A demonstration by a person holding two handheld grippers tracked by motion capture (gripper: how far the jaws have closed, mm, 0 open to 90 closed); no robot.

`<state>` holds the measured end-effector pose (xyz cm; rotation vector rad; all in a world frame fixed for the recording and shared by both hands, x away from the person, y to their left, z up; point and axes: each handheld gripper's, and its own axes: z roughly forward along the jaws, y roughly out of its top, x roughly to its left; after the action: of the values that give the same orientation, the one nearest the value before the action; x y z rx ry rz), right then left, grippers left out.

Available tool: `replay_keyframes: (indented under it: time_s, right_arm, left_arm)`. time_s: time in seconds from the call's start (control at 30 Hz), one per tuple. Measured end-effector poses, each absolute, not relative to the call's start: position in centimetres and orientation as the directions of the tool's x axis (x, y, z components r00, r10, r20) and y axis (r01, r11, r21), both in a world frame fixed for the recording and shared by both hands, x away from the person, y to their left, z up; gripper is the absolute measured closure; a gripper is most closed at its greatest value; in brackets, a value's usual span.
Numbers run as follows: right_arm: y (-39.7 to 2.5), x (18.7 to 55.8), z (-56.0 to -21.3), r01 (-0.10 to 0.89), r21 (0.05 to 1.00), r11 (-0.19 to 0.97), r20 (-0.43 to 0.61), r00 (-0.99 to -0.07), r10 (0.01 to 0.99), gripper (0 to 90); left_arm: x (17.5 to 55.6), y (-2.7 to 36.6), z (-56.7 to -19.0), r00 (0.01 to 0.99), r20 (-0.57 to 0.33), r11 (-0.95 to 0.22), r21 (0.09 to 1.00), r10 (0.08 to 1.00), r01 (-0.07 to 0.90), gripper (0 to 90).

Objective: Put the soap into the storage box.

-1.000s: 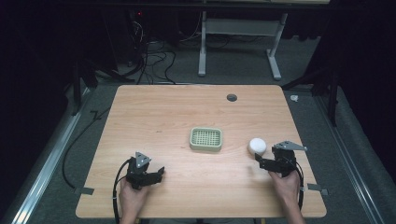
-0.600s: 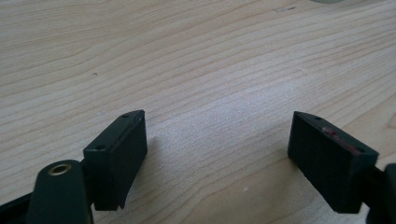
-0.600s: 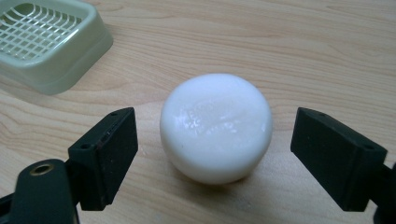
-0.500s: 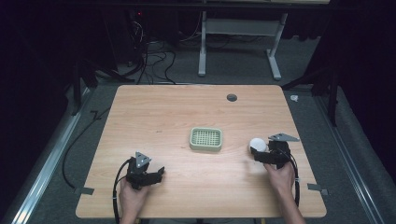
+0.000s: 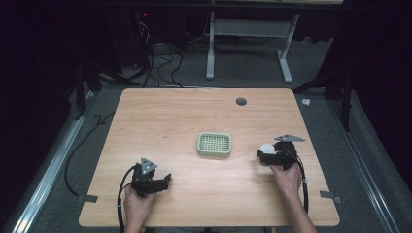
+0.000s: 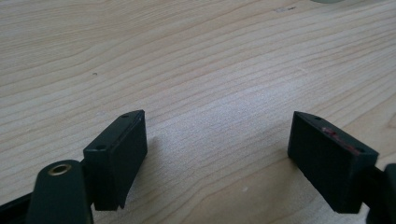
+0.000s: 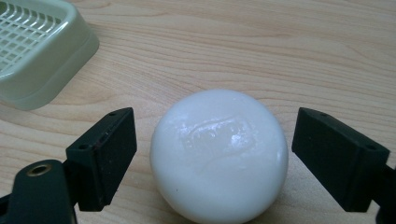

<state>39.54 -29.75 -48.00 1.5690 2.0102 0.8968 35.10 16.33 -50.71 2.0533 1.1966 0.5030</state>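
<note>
Glossy round white soap [image 7: 218, 156] between spread right gripper [image 7: 215, 154] jaws, ribbed green tray [image 7: 35, 51] near, left gripper [image 6: 219, 149] released over woodgrain

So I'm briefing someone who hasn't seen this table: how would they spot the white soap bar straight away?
Start at the wooden table and find the pale green slatted soap dish near its middle. Just to that dish's right, the right claw stands open around the soap bar, its jaws not touching it. It is the one smooth, rounded white lump on the table.
</note>
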Motion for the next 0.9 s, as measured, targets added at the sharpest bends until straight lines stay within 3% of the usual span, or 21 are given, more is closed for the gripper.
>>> replay_keyframes:
  time_s: [0.5,0.9]
  right_arm:
    - [-29.6,40.4,-49.2,0.718,0.679,0.152,0.043,-0.246,0.968,15.1]
    - [-29.6,40.4,-49.5,0.72,0.681,0.133,0.068,-0.243,0.968,23.2]
  left_arm:
    - [35.1,16.3,-50.7,0.498,-0.014,-0.331,0.731,0.867,0.596,20.1]
    - [35.1,16.3,-50.7,0.498,-0.014,-0.33,0.732,0.867,0.596,20.2]
